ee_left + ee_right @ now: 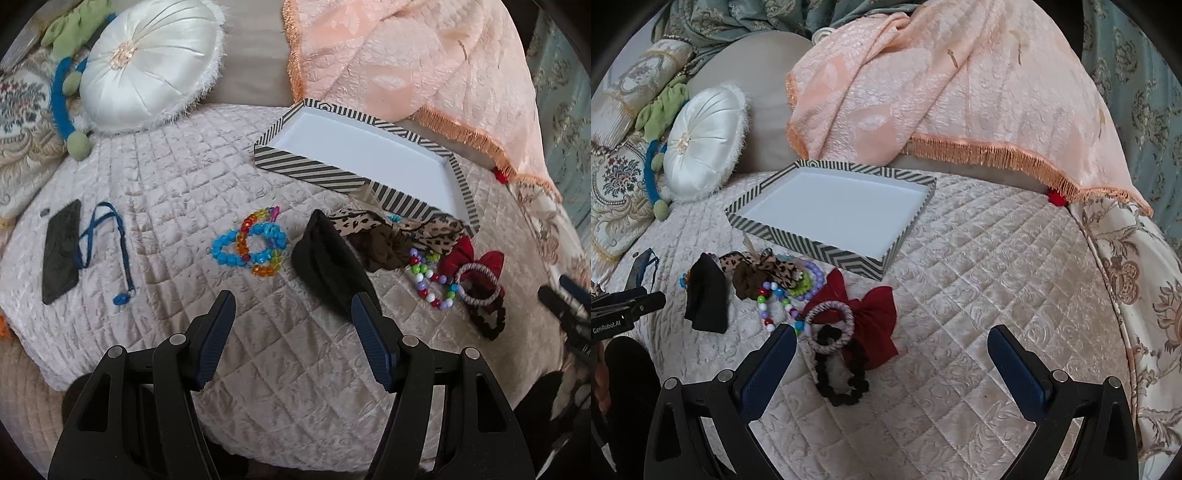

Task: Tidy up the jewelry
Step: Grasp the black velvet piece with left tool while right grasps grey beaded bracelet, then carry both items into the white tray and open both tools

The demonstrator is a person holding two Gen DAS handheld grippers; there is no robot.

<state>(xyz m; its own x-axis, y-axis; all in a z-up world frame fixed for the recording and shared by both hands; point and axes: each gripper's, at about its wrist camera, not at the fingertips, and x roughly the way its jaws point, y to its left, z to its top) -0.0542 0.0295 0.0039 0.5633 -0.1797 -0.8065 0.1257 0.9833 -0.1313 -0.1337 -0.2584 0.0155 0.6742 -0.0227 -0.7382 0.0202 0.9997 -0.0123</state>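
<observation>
**Tray empty, nothing sorted yet**

Striped tray (827, 206) sits bare on the quilt (979, 266). Bracelets (247, 243), bead strand (775, 302), red bow (871, 317), scrunchies etc. all lie loose in front of it. Left gripper (291, 314) & right gripper (892, 347) hover w/ jaws apart, holding nothing. Whole job left, by my read.

left gripper (291, 310) agape, right gripper (892, 341) agape
</observation>
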